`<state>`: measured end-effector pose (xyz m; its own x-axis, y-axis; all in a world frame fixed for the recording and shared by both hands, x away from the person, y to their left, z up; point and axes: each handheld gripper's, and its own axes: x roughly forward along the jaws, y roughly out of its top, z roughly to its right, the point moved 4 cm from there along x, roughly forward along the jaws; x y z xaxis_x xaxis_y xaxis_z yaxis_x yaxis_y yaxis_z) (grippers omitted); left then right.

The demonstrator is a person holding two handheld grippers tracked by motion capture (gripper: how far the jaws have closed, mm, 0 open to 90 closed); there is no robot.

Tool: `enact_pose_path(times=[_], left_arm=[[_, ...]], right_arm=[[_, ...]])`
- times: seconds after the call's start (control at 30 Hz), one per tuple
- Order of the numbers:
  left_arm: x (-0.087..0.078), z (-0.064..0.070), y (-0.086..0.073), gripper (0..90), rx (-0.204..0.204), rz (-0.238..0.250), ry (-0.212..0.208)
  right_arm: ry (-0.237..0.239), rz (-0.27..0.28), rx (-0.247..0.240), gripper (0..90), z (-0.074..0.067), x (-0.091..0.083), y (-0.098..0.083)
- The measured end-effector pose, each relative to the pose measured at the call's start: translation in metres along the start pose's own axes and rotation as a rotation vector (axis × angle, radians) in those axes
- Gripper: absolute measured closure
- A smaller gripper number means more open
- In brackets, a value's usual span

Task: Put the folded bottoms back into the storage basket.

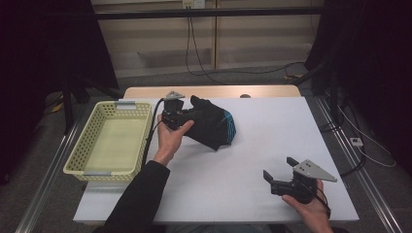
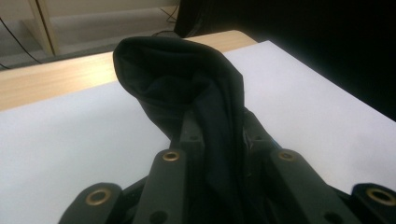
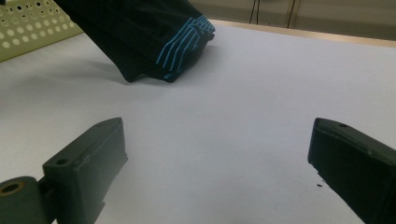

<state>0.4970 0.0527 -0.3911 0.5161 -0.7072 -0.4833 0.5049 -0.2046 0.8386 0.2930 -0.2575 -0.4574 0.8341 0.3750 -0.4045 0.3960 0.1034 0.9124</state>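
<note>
**Left jaws pinched on dark garment, right jaws wide and empty**

Jaws first: left gripper [image 1: 180,118] has its jaws closed down on a fold of the black garment [image 1: 212,125]. In the left gripper view the cloth [image 2: 187,88] bunches up between the two jaws and rises above them toward frame centre. Right gripper [image 1: 282,173] has jaws spread far apart with nothing between; in the right gripper view just bare white table surface [image 3: 233,116] shows between them.

Container: yellow perforated basket [image 1: 82,145] sits at left of the high view, on the table's left edge, long axis running bottom to top of frame. Nothing visible inside it. Left gripper's cable runs along its right wall. A corner of the basket [image 3: 28,28] shows upper left in the right gripper view.

Garment: black with a cyan-striped patch [image 1: 229,127] at its right end. Sits upper centre of the high view, just right of the basket, apart from it. Long axis runs diagonally, from the pinched end at upper left down toward lower right. Pinched end is lifted; the lower right part touches the table. Right gripper is at lower right of frame, well apart from the garment.
</note>
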Motion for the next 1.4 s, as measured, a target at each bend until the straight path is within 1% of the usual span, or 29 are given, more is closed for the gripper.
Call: enact_pose_path(times=[0.1, 0.2, 0.23, 0.57, 0.63, 0.67, 0.8, 0.93, 1.13, 1.4], left_arm=[[-0.005, 0.001, 0.003, 75.9, 0.012, 0.009, -0.004], [-0.011, 0.003, 0.005, 76.0, 0.032, 0.010, -0.003], [-0.013, 0.003, 0.006, 76.0, 0.048, 0.011, -0.003], [-0.032, 0.007, 0.010, 76.1, 0.105, 0.019, -0.014], [-0.034, 0.007, 0.010, 76.1, 0.105, 0.015, -0.024], [-0.036, 0.008, 0.010, 76.1, 0.112, 0.011, -0.033], [-0.042, 0.010, 0.012, 76.2, 0.120, 0.026, -0.034], [-0.051, 0.011, 0.014, 76.2, 0.138, 0.036, -0.028], [-0.061, 0.008, 0.014, 76.2, 0.128, 0.055, -0.020], [-0.075, 0.008, 0.018, 76.2, 0.154, 0.056, -0.003]], right_arm=[[0.001, 0.003, -0.002, 4.1, 0.000, 0.000, 0.000], [-0.001, 0.003, -0.001, 4.1, 0.000, 0.000, 0.000], [0.000, 0.003, 0.000, 4.1, 0.000, 0.000, 0.000], [-0.001, 0.003, 0.001, 4.2, 0.000, 0.000, 0.000], [-0.001, 0.003, 0.000, 4.1, 0.000, 0.000, 0.000], [-0.002, 0.003, 0.000, 4.2, 0.000, 0.000, 0.000], [-0.001, 0.003, 0.000, 4.1, 0.000, 0.000, 0.000], [-0.001, 0.004, 0.001, 4.1, 0.000, 0.000, 0.000], [0.000, 0.003, 0.000, 4.1, 0.000, 0.000, 0.000], [0.000, 0.004, 0.000, 4.1, 0.000, 0.000, 0.000]])
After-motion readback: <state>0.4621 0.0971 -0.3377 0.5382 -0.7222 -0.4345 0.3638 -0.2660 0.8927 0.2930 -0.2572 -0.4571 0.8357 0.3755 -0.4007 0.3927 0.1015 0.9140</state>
